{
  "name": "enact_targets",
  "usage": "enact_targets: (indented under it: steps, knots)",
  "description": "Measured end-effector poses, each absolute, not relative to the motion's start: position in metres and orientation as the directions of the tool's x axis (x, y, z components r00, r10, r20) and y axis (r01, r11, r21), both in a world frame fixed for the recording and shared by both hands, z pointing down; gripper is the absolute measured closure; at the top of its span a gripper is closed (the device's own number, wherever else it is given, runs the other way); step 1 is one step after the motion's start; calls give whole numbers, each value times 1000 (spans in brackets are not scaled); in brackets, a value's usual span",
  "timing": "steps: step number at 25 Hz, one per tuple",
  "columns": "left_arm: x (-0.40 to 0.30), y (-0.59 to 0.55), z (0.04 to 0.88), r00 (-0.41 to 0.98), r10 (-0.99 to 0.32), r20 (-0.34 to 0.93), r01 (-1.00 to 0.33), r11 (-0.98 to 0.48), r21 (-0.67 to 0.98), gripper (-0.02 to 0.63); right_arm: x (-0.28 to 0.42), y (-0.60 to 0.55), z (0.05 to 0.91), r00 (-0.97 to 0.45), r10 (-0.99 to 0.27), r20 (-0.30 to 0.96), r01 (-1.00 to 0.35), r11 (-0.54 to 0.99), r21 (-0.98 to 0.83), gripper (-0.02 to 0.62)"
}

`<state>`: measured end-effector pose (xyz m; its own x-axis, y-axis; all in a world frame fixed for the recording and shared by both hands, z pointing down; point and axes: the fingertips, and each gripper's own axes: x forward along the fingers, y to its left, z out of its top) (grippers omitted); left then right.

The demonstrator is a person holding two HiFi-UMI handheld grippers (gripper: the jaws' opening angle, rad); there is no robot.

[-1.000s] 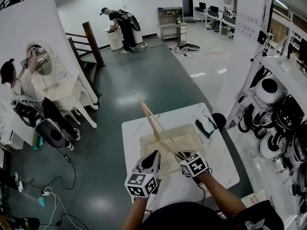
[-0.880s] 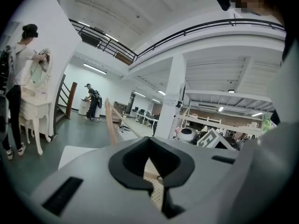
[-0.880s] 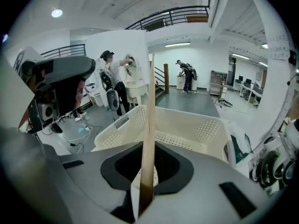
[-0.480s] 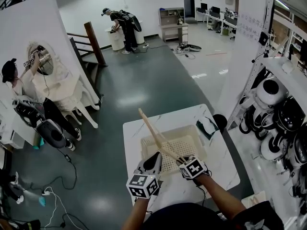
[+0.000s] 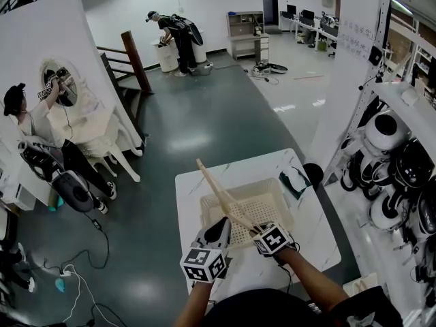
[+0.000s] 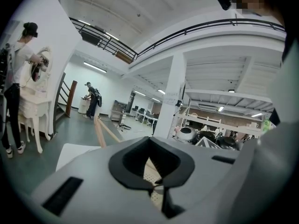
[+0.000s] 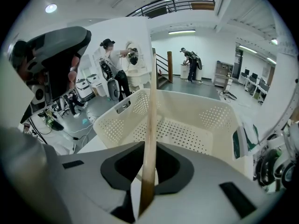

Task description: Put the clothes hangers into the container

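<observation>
Pinching the clothes hanger (image 5: 221,193) by its near end above the container (image 5: 283,206) at lower centre, your right gripper (image 5: 255,229) holds a light, stiff, smooth piece likely to pivot; your left gripper (image 5: 219,225) has its fingers pressed together, empty.

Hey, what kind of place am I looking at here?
Most likely a robotics lab or data-collection workshop in a big open hall: round white robots stacked along the right, computer desks at the far end, and a staged white vanity where another person works.
</observation>
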<state>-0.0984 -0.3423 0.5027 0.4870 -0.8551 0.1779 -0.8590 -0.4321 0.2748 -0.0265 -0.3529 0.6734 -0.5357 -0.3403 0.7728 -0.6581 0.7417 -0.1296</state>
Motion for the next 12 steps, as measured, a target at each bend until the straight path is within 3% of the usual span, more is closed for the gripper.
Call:
enact_targets:
  steps: [12]
  knots:
    - [-95, -342, 504, 489, -854, 177, -857, -433, 280, 601, -25, -354, 669, -533, -352, 769, -659, 743, -117, 529]
